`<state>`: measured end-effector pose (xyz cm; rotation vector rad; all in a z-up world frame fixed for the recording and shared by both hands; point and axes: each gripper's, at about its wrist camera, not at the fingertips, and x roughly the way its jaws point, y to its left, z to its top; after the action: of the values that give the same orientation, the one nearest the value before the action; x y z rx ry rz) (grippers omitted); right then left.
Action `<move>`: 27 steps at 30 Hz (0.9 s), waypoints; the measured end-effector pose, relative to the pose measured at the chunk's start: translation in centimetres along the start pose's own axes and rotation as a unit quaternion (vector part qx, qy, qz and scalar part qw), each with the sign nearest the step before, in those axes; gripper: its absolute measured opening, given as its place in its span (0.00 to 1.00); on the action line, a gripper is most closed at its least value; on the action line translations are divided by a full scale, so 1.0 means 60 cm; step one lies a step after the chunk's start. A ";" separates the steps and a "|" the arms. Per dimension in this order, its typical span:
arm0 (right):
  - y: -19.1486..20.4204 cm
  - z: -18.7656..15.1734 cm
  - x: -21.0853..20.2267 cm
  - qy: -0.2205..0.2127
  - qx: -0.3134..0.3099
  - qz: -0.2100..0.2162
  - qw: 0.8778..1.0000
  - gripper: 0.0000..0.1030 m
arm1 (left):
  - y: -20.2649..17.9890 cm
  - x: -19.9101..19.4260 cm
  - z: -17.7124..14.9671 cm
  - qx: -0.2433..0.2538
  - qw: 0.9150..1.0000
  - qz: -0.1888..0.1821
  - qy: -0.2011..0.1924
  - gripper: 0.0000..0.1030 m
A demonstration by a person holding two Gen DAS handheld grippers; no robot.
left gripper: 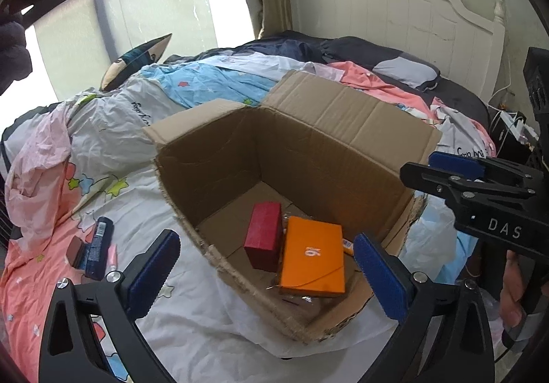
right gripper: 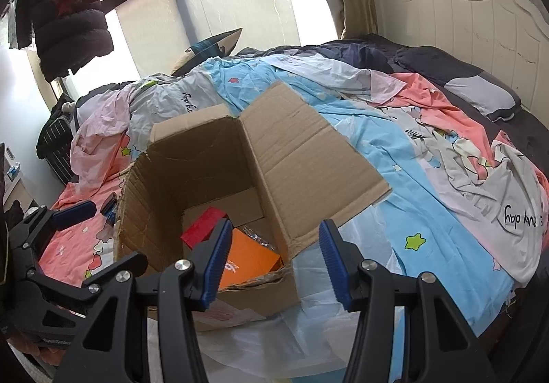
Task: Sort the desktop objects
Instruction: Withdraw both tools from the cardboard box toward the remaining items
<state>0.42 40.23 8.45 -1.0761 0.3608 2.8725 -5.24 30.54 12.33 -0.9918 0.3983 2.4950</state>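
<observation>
Left gripper [left gripper: 267,266]: spread wide, nothing held, above the open brown cardboard box [left gripper: 343,150] on the bed. Right gripper [right gripper: 272,263]: half parted, empty. Boxed: flat orange carton [left gripper: 312,259], dark red carton [left gripper: 264,235]. Step judged: release done. Next called for: dark blue bottle [left gripper: 97,246] left of box.

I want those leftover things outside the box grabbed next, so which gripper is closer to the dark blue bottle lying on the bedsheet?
Left. The left gripper hangs over the cardboard box, with the dark blue bottle just beyond its left finger. The right gripper is at the box's opposite side.
</observation>
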 end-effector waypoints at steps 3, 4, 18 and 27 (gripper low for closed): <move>0.009 -0.002 -0.003 -0.001 -0.005 -0.004 1.000 0.48 | 0.011 -0.006 -0.009 -0.007 1.000 0.005 -0.001 1.00; 0.013 -0.004 -0.004 -0.001 -0.007 -0.005 1.000 0.48 | 0.016 -0.008 -0.013 -0.010 1.000 0.005 0.000 1.00; 0.130 -0.026 -0.005 0.012 -0.058 0.030 0.998 0.48 | 0.120 -0.041 -0.090 -0.067 0.997 0.023 0.016 1.00; 0.210 -0.041 0.013 0.026 -0.094 0.044 0.994 0.48 | 0.189 -0.067 -0.131 -0.097 0.994 0.044 0.018 1.00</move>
<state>-0.25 27.36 8.66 -1.1946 0.1450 3.0112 -3.51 16.34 10.82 -1.1174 0.2176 2.6370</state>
